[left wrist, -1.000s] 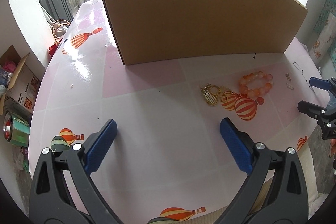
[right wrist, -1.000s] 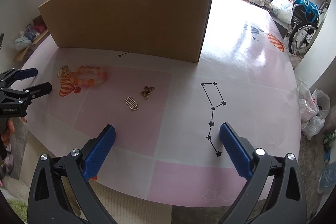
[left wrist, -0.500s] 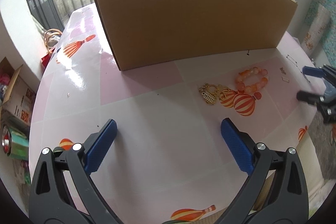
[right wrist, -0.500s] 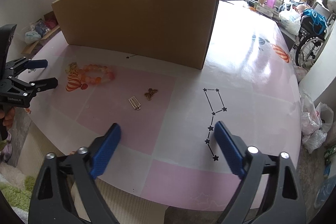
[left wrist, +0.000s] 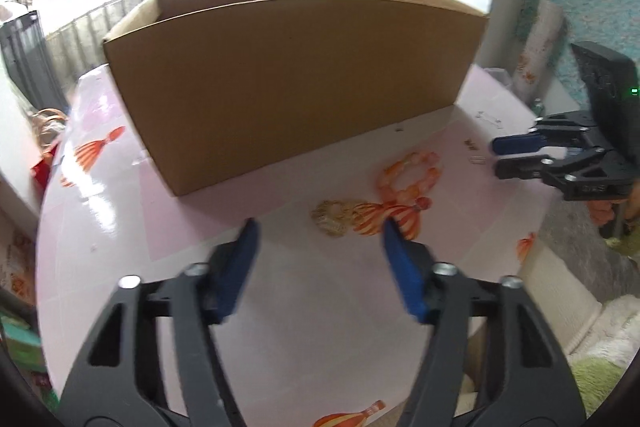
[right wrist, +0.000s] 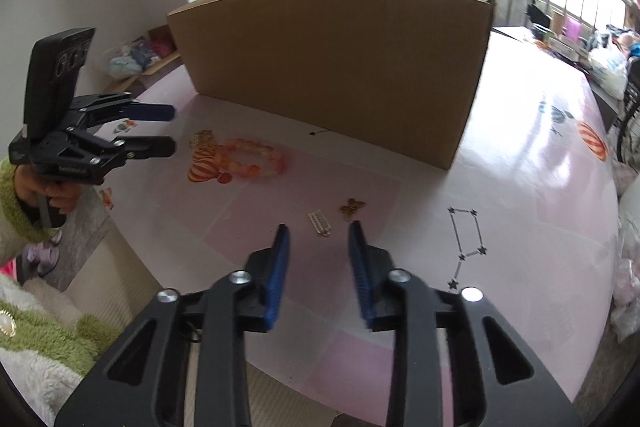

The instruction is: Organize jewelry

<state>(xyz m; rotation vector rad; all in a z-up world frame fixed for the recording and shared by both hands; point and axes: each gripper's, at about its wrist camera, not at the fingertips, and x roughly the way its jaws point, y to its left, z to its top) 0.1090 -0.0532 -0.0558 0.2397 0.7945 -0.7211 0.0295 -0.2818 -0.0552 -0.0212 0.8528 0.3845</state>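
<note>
An orange bead bracelet lies on the pink table in front of an open cardboard box. A gold charm lies beside it. A small rectangular charm and a gold butterfly charm lie further right. My left gripper is open and empty, just short of the gold charm. My right gripper is open, narrower, empty, right at the rectangular charm.
The table has printed hot-air balloons and a star constellation. The table's front edge is near both grippers. Clutter and a wheelchair stand around the table.
Both grippers have risen and moved forward toward the jewelry. Both jaws have narrowed, the right more. The box's open top now shows.
</note>
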